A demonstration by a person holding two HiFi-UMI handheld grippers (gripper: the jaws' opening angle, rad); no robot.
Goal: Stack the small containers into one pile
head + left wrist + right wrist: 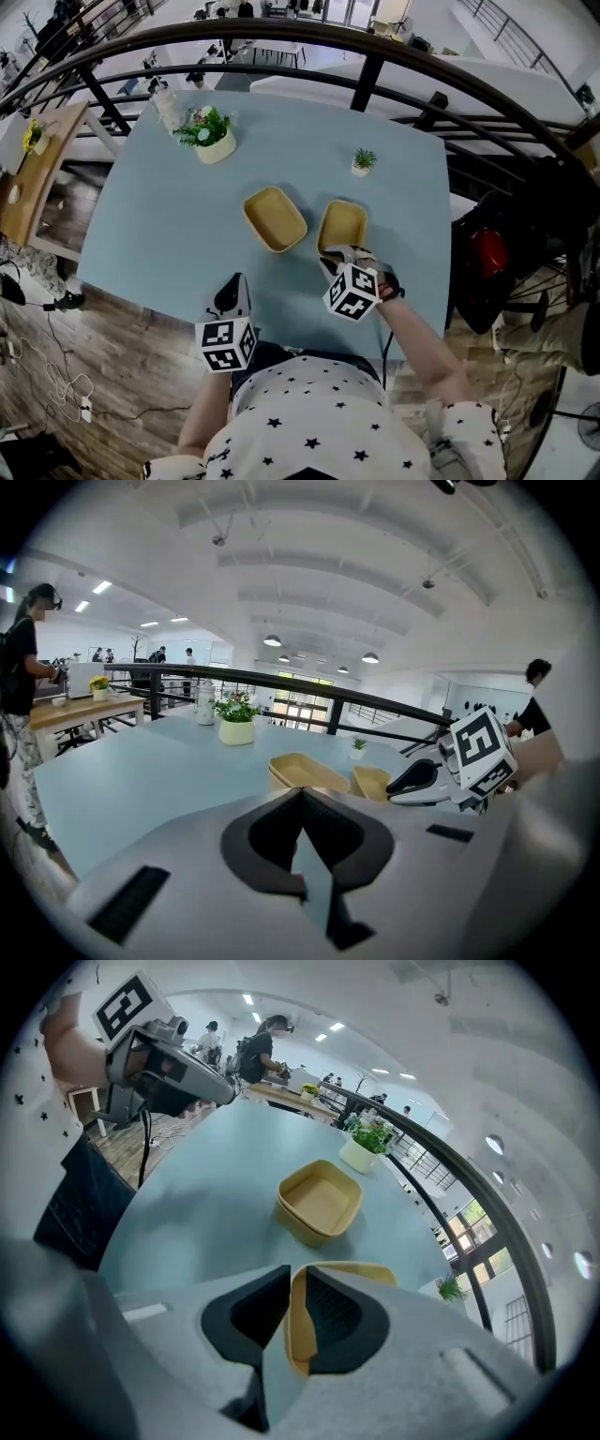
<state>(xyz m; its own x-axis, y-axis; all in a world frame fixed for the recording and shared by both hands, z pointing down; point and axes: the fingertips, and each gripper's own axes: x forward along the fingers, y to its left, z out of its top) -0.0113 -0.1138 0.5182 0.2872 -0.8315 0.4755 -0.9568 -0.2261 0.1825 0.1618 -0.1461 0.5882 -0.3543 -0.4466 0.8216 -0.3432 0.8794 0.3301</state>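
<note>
The right container [342,225] sits on the bench [159,225], just beside the left container [275,218]. The right gripper [336,255] fingers [339,1318] clamp its near wall, presumably for stacking. The left gripper [230,298] is fully closed, empty and parked clear.

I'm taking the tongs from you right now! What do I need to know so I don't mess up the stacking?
Left tongs: shut, empty, over the near side of the table.
Right tongs: shut on the near rim of the right container.
Left container: on the table beside it, not touching, nothing gripping it.
Done: right container gripped.
Left: probably lift it, set it into the left container, let go.
</note>
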